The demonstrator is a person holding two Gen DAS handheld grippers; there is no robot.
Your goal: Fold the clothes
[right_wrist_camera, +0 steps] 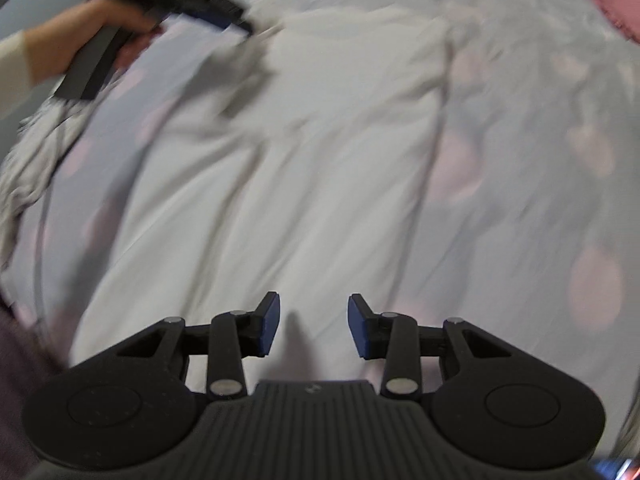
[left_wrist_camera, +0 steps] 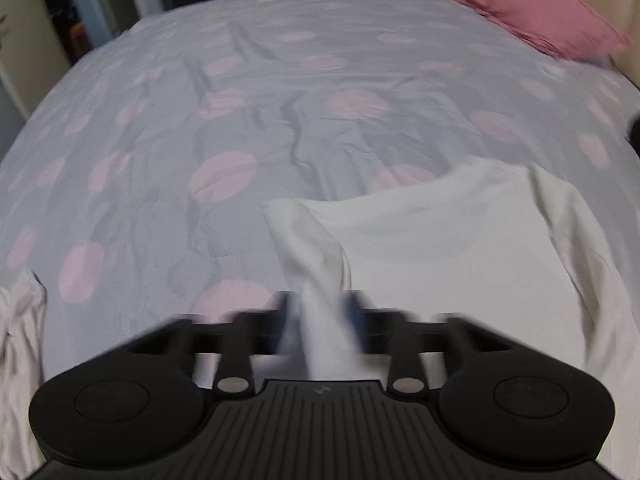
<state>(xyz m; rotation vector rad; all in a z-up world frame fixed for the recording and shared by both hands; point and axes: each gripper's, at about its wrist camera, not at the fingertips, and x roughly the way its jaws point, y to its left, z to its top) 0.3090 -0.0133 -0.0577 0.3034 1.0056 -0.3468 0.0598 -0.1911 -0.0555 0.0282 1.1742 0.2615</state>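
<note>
A white garment (left_wrist_camera: 440, 248) lies spread on the bed at the lower right of the left wrist view. A twisted strip of it rises from its left edge into my left gripper (left_wrist_camera: 320, 320), which is shut on that cloth. In the right wrist view the same white garment (right_wrist_camera: 320, 152) fills the middle. The left gripper (right_wrist_camera: 244, 26), held by a person's hand (right_wrist_camera: 108, 20), lifts the garment's far left part. My right gripper (right_wrist_camera: 312, 324) hangs open just above the garment's near end, its blue pads (right_wrist_camera: 272, 324) apart with nothing between them.
The bed wears a grey cover with pink dots (left_wrist_camera: 224, 176). A pink pillow (left_wrist_camera: 528, 12) lies at the far right corner. Another pale crumpled garment (right_wrist_camera: 32, 160) lies at the bed's left edge, seen also as pale cloth (left_wrist_camera: 20, 352) in the left wrist view.
</note>
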